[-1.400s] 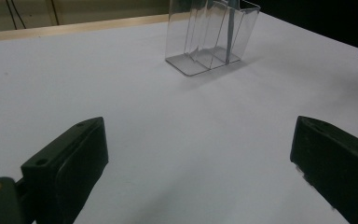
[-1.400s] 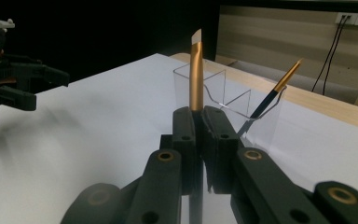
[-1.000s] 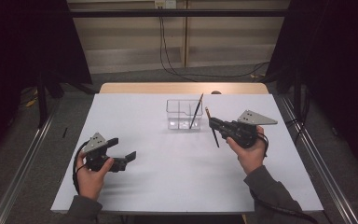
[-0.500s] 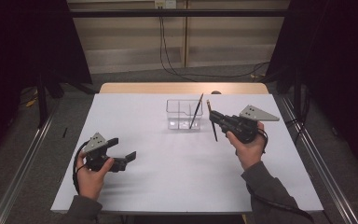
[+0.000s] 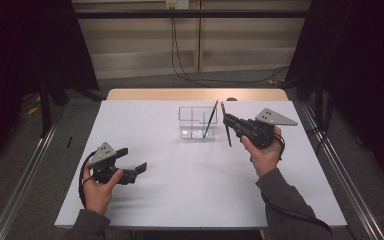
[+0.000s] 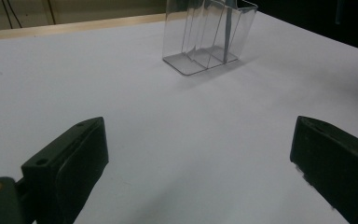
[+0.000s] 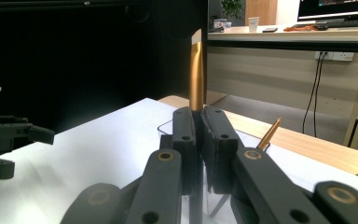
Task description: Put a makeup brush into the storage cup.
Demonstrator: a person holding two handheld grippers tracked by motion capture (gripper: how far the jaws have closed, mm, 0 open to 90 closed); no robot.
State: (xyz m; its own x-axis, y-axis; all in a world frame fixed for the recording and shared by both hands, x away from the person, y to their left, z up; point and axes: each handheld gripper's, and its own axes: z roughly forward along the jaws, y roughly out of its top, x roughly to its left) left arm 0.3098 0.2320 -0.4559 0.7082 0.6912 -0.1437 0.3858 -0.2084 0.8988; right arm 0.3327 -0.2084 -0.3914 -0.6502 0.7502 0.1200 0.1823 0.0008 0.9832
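Shifted slightly toward clear holder (image 5: 197, 122): right tool (image 5: 226, 119), clamped on upright pen (image 5: 226, 131). Left tool (image 5: 132, 161) wide open, resting on bench (image 5: 190, 180).

White table (image 5: 190, 190), clear holder (image 5: 192, 125) on it

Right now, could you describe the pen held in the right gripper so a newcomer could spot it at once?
On the white table, find the clear holder near the far edge. Just right of it, the right gripper clamps a thin dark pen upright. Unlike the leaning pen inside the holder, it hangs outside.
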